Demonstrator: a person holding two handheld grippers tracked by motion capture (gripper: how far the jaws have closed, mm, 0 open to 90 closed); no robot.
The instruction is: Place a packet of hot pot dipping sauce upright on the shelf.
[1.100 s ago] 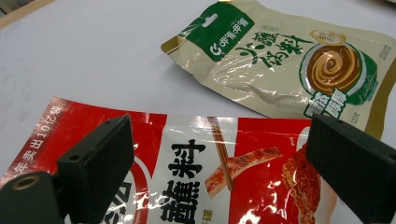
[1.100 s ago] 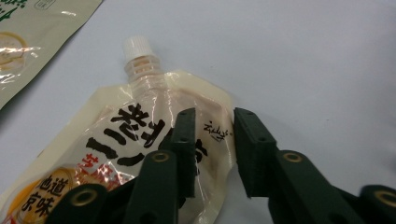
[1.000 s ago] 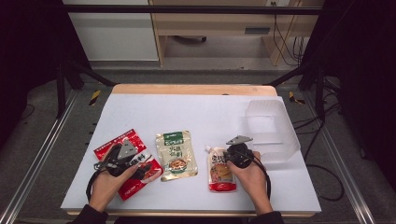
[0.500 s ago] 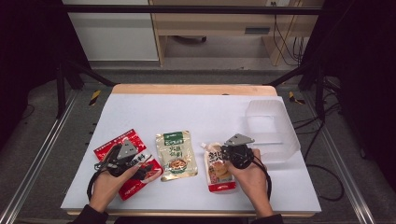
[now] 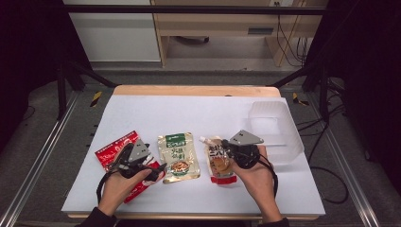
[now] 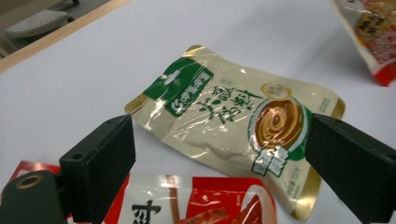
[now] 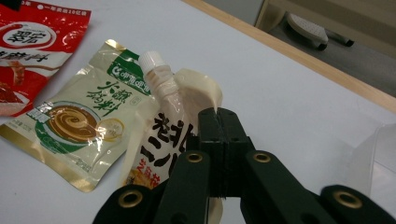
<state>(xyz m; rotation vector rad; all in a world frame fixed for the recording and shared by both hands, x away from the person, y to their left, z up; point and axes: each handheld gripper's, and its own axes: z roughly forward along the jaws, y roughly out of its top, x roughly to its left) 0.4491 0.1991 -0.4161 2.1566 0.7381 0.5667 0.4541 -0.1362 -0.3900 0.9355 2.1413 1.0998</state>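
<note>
The right gripper (image 7: 218,122) had its jaws clamped on the upper edge of the glossy spouted pouch (image 7: 170,126), lifting that end off the white table (image 5: 198,111). The left gripper (image 6: 219,158) hung with jaws wide apart above the crinkled beige sachet (image 6: 233,116) and red packet (image 6: 196,205). A clear plastic tub (image 5: 276,130) stood just right of the pouch, with bare table beyond.

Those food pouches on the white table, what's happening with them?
A person works with a hand-held gripper in each hand. The right hand-held gripper is shut on the spouted pouch, raising its top edge. The left hand-held gripper hangs open above the red pouch, facing the green-labelled pouch. A clear plastic tub waits to the right.
</note>
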